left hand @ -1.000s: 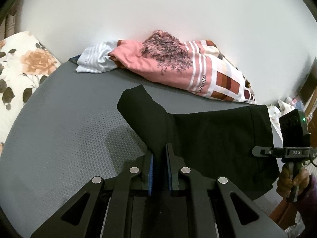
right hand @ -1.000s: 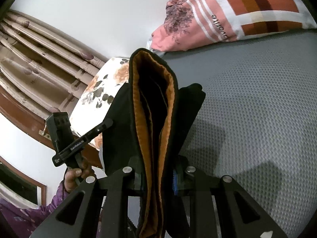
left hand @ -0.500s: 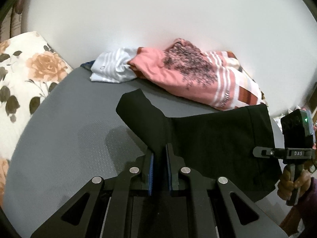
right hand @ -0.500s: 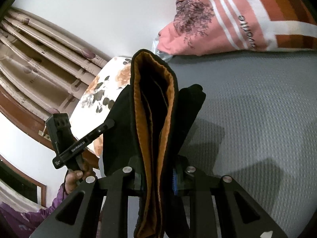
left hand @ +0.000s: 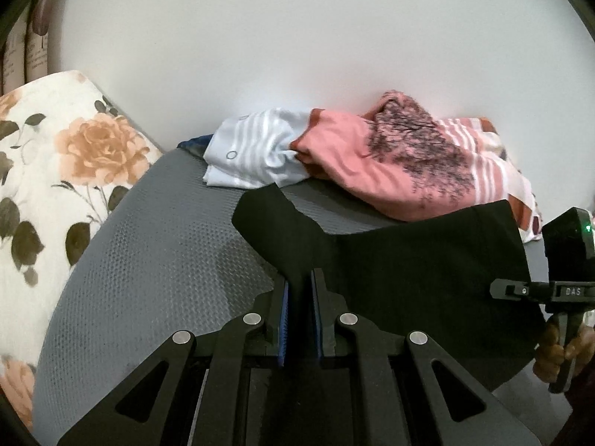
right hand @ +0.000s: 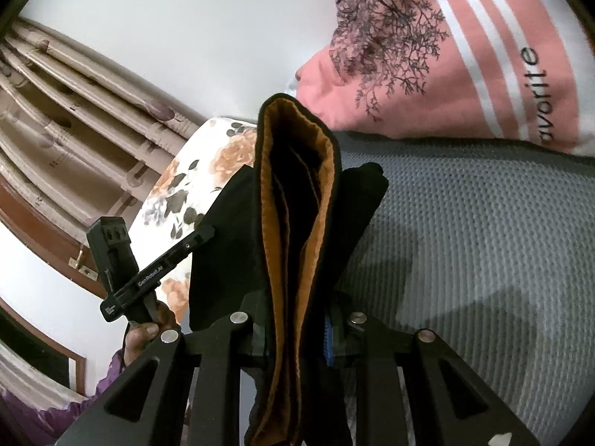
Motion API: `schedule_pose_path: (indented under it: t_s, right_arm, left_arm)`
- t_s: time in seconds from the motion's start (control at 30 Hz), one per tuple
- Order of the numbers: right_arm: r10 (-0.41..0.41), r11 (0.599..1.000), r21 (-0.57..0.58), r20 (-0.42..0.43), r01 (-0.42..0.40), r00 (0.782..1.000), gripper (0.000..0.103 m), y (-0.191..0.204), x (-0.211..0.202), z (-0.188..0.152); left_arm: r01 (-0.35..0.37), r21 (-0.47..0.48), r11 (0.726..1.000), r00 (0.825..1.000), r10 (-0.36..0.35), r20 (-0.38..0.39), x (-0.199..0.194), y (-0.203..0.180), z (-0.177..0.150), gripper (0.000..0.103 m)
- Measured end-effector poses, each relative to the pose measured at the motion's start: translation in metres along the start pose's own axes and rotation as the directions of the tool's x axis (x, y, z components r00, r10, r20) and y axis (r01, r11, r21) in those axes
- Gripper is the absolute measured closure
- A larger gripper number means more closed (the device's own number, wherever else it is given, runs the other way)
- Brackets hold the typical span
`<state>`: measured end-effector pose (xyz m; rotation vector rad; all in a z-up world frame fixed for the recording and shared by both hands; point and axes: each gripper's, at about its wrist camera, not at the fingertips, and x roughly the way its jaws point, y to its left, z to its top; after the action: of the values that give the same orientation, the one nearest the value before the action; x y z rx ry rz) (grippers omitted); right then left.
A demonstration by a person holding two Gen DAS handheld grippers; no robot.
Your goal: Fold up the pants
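Both grippers have carried the black pants (left hand: 416,260) closer to the pink shirt (left hand: 372,163), above the grey bed (left hand: 156,252); left gripper (left hand: 298,290) and right gripper (right hand: 297,319) each clamp the fabric.

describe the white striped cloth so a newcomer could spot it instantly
Start at the grey mat and follow it to the white wall. The white striped cloth is bunched there, touching the left end of the pink shirt. It alone is pale, with faint stripes and a small ring print.
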<state>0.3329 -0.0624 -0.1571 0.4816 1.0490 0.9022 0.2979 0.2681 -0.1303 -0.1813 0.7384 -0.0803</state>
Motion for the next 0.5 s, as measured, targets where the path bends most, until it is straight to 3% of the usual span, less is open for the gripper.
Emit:
schedule_pose_path:
  t_s: [0.5]
  right_arm:
    - [-0.039,0.999,0.012,0.000,0.039,0.999,0.084,-0.033,0.021,0.005]
  left_arm:
    - [-0.069,-0.026,0.997,0.997,0.068,-0.023,0.032,0.028,-0.011,0.092]
